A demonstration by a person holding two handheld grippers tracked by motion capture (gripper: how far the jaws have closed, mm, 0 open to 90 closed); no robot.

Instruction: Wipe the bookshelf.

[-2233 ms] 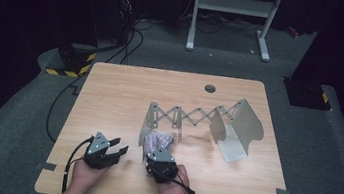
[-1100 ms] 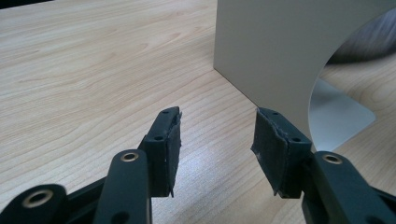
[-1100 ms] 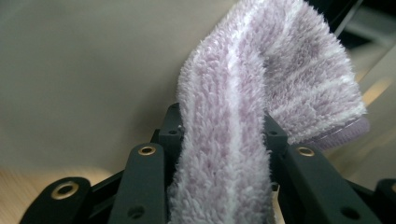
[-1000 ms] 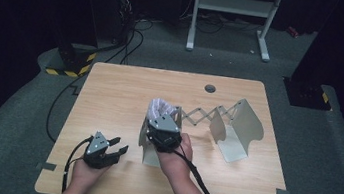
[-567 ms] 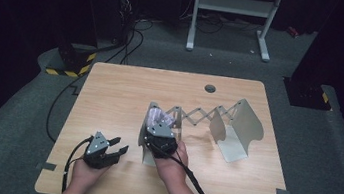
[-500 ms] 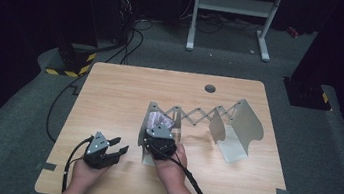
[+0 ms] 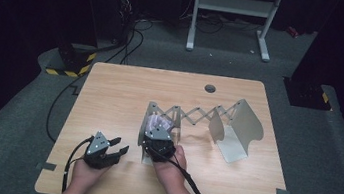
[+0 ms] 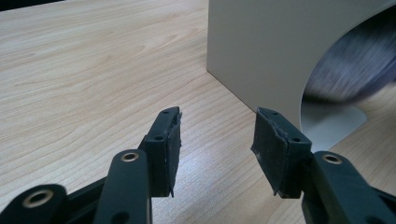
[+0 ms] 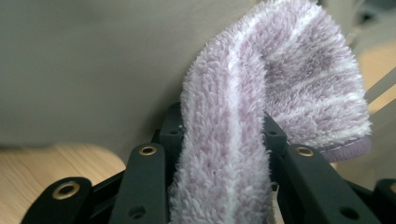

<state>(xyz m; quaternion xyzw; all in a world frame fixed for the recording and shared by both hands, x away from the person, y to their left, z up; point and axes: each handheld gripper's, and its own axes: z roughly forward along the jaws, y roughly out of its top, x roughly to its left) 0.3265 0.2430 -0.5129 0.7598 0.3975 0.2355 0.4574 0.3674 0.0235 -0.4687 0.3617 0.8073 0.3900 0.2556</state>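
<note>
A fluffy purple-and-white striped cloth (image 9: 275, 70) stands up between the jaws of my right gripper (image 9: 222, 135), which is shut on it. In the high view that right gripper (image 7: 157, 136) holds the cloth (image 7: 156, 123) against the left end plate (image 7: 147, 116) of a beige metal expanding rack. The plate (image 9: 84, 60) rises close behind the cloth. My left gripper (image 7: 119, 145) rests low at the table's front left, open with nothing between its jaws. The left gripper (image 8: 217, 135) faces the same plate (image 8: 261, 51), with the cloth a blur (image 8: 350, 70) behind it.
The rack's scissor links (image 7: 193, 115) run right to a second curved end plate (image 7: 239, 123). A round cable hole (image 7: 210, 88) sits near the table's far edge. Cables trail from both grippers off the front edge. A white stand (image 7: 231, 14) stands on the floor beyond.
My right gripper carried the cloth from the table's front up to the rack's left plate, then sank lower beside it. The left gripper has stayed where it was.
</note>
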